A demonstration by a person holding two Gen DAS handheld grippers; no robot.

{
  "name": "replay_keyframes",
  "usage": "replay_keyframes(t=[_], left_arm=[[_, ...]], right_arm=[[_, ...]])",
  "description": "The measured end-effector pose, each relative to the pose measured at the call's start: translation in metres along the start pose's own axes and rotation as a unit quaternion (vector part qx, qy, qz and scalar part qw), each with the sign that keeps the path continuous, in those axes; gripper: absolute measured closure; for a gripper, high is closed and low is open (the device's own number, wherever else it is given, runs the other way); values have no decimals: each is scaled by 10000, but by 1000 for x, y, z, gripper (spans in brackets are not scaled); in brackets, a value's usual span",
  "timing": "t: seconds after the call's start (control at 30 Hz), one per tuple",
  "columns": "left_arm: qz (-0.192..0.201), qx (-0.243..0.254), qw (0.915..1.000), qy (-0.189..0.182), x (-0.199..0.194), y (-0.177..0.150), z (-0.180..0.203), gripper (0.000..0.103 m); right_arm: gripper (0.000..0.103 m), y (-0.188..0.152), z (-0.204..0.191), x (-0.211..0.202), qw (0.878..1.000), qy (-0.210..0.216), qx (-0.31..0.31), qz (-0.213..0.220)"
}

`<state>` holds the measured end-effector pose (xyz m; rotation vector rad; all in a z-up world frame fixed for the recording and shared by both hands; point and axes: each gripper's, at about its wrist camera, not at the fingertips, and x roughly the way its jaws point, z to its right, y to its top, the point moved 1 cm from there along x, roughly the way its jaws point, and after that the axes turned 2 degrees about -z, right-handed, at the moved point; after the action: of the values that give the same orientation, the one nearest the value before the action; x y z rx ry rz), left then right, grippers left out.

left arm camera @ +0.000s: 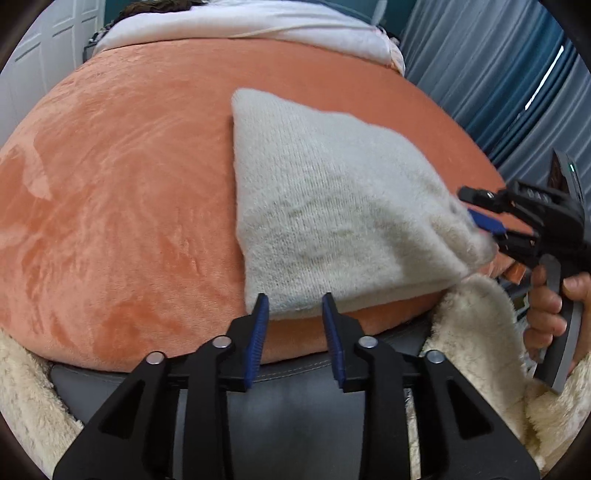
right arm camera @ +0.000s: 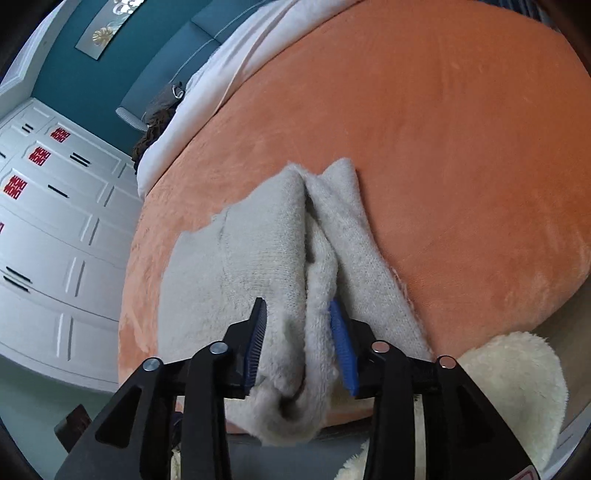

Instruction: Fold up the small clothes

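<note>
A small off-white fuzzy knit garment (left arm camera: 332, 206) lies folded on the orange plush bed cover (left arm camera: 122, 192). My left gripper (left arm camera: 295, 317) is open and empty, just short of the garment's near edge. My right gripper (left arm camera: 487, 229) is at the garment's right corner, lifting it a little. In the right wrist view the right gripper (right arm camera: 301, 325) is shut on a thick bunched fold of the garment (right arm camera: 266, 251), which fills the gap between the blue pads (right arm camera: 341, 347).
A cream fleece throw (left arm camera: 480, 332) hangs off the bed's near right corner; it also shows in the right wrist view (right arm camera: 513, 384). A white duvet (left arm camera: 240, 26) lies across the far end. White wardrobe doors (right arm camera: 55, 240) stand to the left, blue curtains (left arm camera: 498, 81) to the right.
</note>
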<state>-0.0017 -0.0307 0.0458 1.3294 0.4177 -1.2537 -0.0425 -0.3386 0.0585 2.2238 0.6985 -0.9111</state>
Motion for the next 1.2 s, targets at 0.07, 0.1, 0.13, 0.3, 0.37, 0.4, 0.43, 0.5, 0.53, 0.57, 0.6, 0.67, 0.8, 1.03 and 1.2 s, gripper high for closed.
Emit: replay_keyframes(t=[0.07, 0.1, 0.13, 0.3, 0.37, 0.4, 0.43, 0.5, 0.53, 0.57, 0.6, 0.67, 0.8, 1.03, 1.2], left_arm=[[285, -154, 9995, -44, -15, 1, -2, 52], [389, -246, 9989, -35, -19, 2, -4, 49], [438, -338, 9985, -42, -20, 5, -5, 48], [336, -546, 9979, 79, -13, 15, -3, 48], [321, -559, 9978, 144, -13, 16, -2, 48], [311, -542, 9979, 155, -14, 15, -2, 48], [305, -528, 9980, 188, -15, 14, -2, 48], [283, -520, 9980, 238, -15, 12, -4, 48], [263, -541, 9979, 238, -14, 12, -5, 48], [241, -566, 9978, 233, -12, 11, -5, 47], [205, -584, 9978, 228, -10, 11, -6, 47], [111, -580, 9979, 262, -4, 9, -5, 47], [87, -406, 9988, 263, -3, 8, 1, 47], [157, -306, 9991, 266, -2, 11, 8, 38], [214, -168, 9991, 329, -6, 13, 19, 36]], right_arm=[[48, -5, -8, -18, 9995, 12, -260, 184], [44, -7, -12, -21, 9990, 36, -400, 180], [40, -5, -14, -19, 9988, 55, -487, 82], [41, -23, -8, 16, 9950, -179, -735, -653], [80, -28, -5, 24, 9934, -355, -842, -689], [82, -29, -5, 20, 9938, -305, -845, -660], [84, -25, -6, 7, 9958, -77, -792, -443], [86, -18, -8, -24, 9962, 87, -868, 2], [86, -14, -9, -35, 9953, 12, -949, 170], [86, -12, -7, -38, 9945, -121, -1017, 234], [86, -10, -4, -35, 9934, -300, -1092, 190], [85, -15, 15, -3, 9881, -852, -1235, -334], [76, -22, 22, 7, 9882, -847, -1138, -579], [48, 17, 17, -10, 9969, -337, -704, -48], [52, 20, 8, 32, 9952, -438, -717, -502]])
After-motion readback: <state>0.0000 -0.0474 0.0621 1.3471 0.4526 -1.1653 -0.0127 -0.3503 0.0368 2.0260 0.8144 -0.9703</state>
